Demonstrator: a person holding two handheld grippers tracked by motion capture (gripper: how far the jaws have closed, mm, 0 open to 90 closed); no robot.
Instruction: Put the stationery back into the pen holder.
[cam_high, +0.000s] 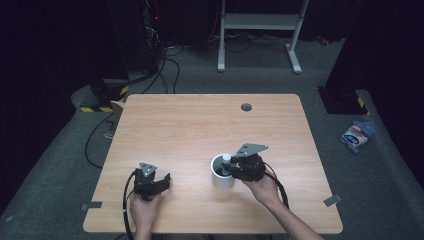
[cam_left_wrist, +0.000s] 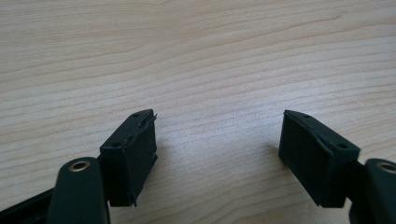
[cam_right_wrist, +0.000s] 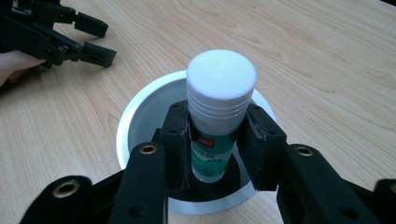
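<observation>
The right gripper (cam_right_wrist: 217, 140) is pinching a glue stick (cam_right_wrist: 218, 102) upright, its long axis standing vertical directly over the mouth of the white cup (cam_right_wrist: 135, 116). The left gripper (cam_left_wrist: 217, 154) is resting spread and empty on the table (cam_high: 190, 120), well apart from the cup.

high view looks down on the whole table (cam_high: 200, 120); both tool views sit close above its wood.

The light wooden tabletop (cam_high: 200, 125) has a round grey cable hole (cam_high: 246, 107) near its far edge. On the grey floor to the right lies a blue and white packet (cam_high: 357, 136). Beyond the far edge stands a white metal frame (cam_high: 260, 30), with black cables (cam_high: 167, 65) trailing to its left.
</observation>
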